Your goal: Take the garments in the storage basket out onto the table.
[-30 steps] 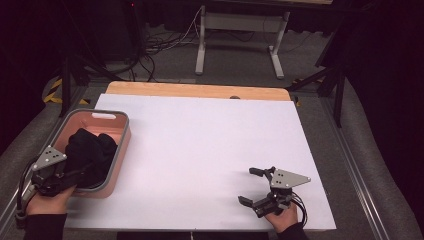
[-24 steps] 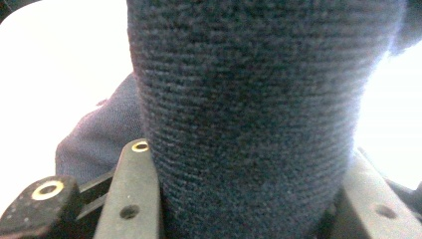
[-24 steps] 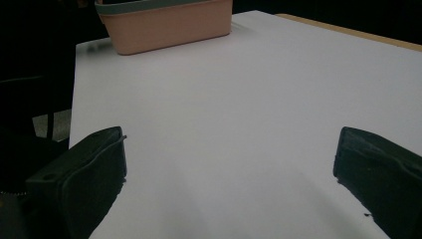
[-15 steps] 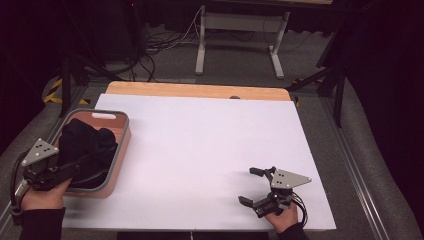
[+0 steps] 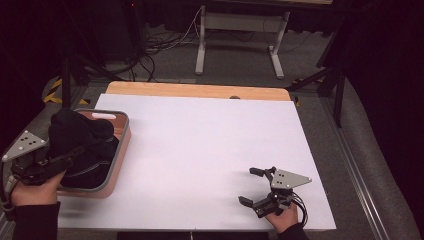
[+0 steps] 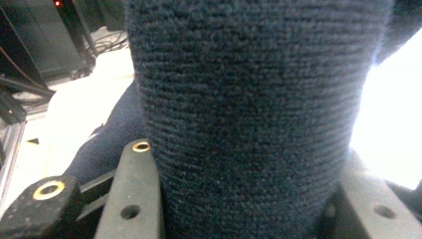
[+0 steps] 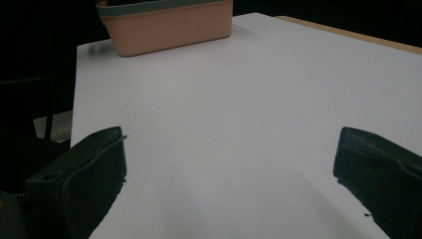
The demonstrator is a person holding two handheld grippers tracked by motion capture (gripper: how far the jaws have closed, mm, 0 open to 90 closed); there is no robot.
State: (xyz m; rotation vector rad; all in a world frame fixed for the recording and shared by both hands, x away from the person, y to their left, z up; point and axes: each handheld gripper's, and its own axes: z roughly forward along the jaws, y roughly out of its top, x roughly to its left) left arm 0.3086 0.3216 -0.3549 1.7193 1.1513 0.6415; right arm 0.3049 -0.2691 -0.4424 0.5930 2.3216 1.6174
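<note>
A dark knitted garment (image 5: pixel 80 137) was held in the left gripper (image 5: pixel 60 159), whose jaws were closed on a thick fold of it; in the left gripper view the knit (image 6: pixel 249 114) was seen pressed between the two black jaws. The bulk of the cloth was seen above and inside the pink basket (image 5: pixel 120 150), which stood at the left near side of the white table (image 5: pixel 210 140). The lower part of the garment was judged to lie in the basket, so the lift was not complete.

The right gripper (image 5: pixel 256 187) was rested at the near right of the table, well apart from the basket, with its jaws wide open and nothing between them; in the right gripper view the basket (image 7: pixel 169 25) was seen far off.

For this step to be done well, the grip should be kept firm, because knit fabric slips easily. The garment should be raised straight up until its hanging end is free of the basket rim, and only then carried to the right over the table. If the cloth is pulled sideways too early, the light basket could be dragged or tipped.
</note>
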